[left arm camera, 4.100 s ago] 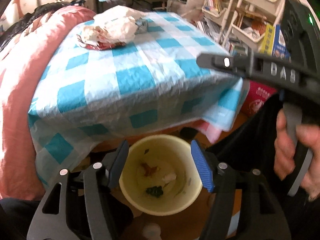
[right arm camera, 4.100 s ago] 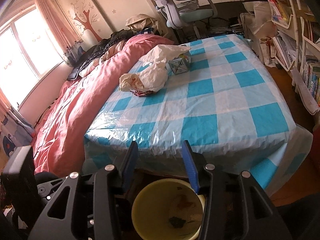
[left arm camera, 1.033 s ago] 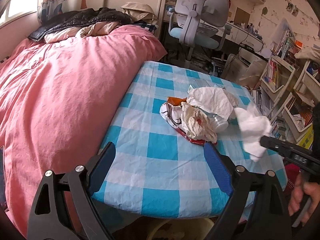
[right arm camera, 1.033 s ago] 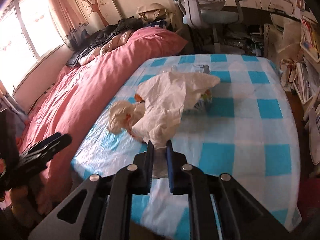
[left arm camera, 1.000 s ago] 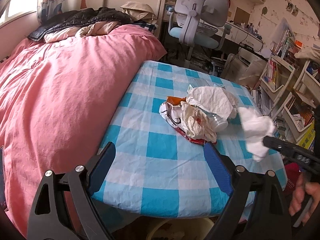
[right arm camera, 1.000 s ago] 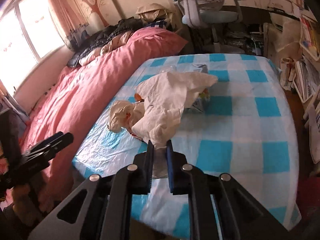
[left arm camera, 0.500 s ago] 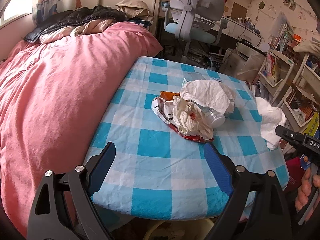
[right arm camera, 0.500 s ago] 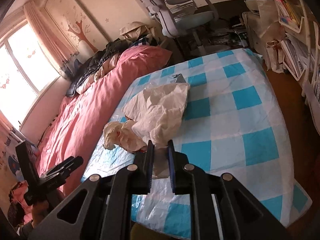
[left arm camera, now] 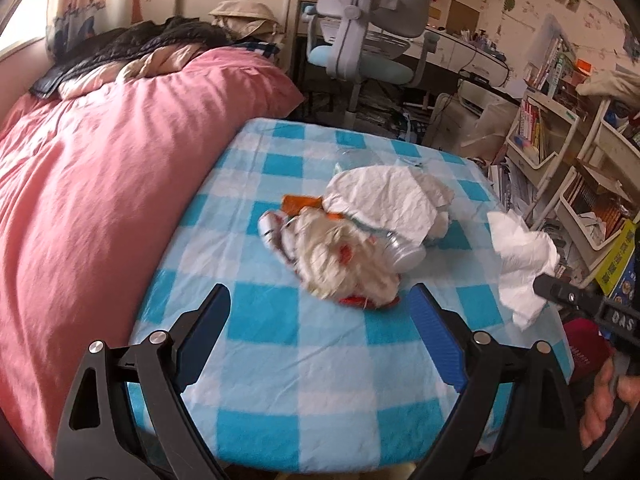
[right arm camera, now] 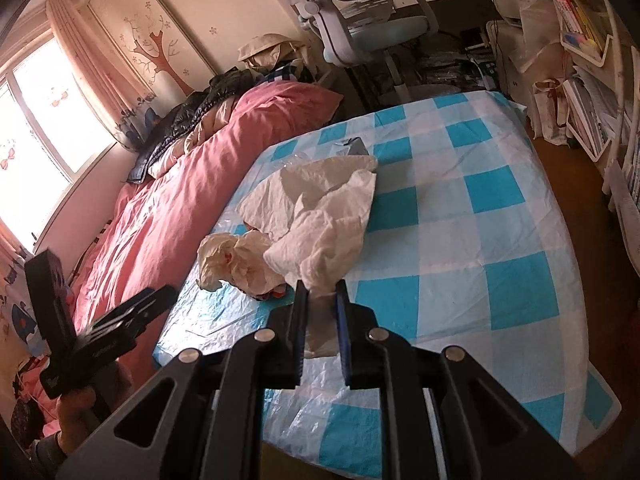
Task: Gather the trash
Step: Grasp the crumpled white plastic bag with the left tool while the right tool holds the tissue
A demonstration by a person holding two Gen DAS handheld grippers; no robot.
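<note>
My right gripper point(right arm camera: 322, 285) is shut on a crumpled white tissue point(right arm camera: 328, 232) and holds it above the near part of the blue-checked table point(right arm camera: 480, 240). The tissue point(left arm camera: 520, 256) also shows at the right of the left wrist view, pinched in the right gripper point(left arm camera: 540, 284). A trash pile point(left arm camera: 352, 240) lies mid-table: white paper point(left arm camera: 380, 200), a stained crumpled tissue point(left arm camera: 344, 260), an orange wrapper point(left arm camera: 300, 202) and a clear bottle point(left arm camera: 404, 252). My left gripper point(left arm camera: 320, 308) is open and empty, in front of the pile.
A pink-covered bed point(left arm camera: 100, 180) borders the table's left side. A desk chair point(left arm camera: 360, 32) stands behind the table. Shelves with books point(left arm camera: 560, 140) stand at the right. A sliver of the yellow bin's rim point(left arm camera: 404, 474) shows below the table's near edge.
The right gripper has drawn back toward the table's near right edge with the white tissue in it. The left gripper has moved slightly closer to the trash pile and stays open.
</note>
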